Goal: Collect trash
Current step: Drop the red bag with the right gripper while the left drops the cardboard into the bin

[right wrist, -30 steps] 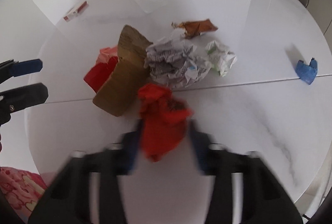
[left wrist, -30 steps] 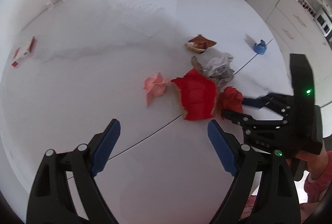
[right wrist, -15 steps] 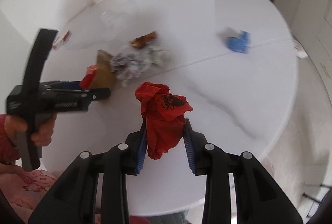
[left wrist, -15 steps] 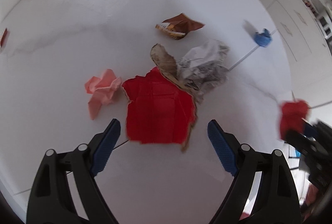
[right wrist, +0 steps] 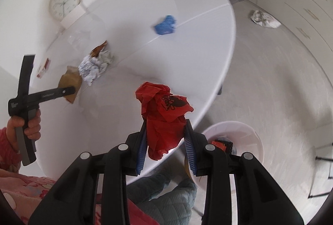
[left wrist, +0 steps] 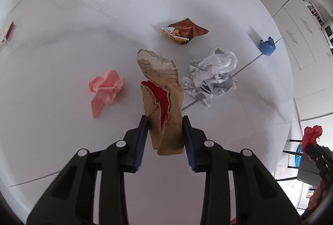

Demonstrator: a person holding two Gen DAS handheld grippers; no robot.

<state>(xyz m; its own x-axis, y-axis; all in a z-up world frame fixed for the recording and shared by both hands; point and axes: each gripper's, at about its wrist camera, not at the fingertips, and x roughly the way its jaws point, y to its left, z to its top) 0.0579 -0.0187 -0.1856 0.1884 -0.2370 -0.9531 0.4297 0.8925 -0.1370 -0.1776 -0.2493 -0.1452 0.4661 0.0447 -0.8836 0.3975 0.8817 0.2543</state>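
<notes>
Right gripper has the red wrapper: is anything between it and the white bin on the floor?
Nothing visible does. The right gripper, shut on the red wrapper, hangs at the table edge; the white bin sits open below and to the right, some trash already inside.

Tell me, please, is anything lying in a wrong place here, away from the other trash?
Yes. One crumpled white paper lies on the floor beyond the table, while the other scraps are on the tabletop. The white bin stands on the floor on the near side, well apart from that paper.
</notes>
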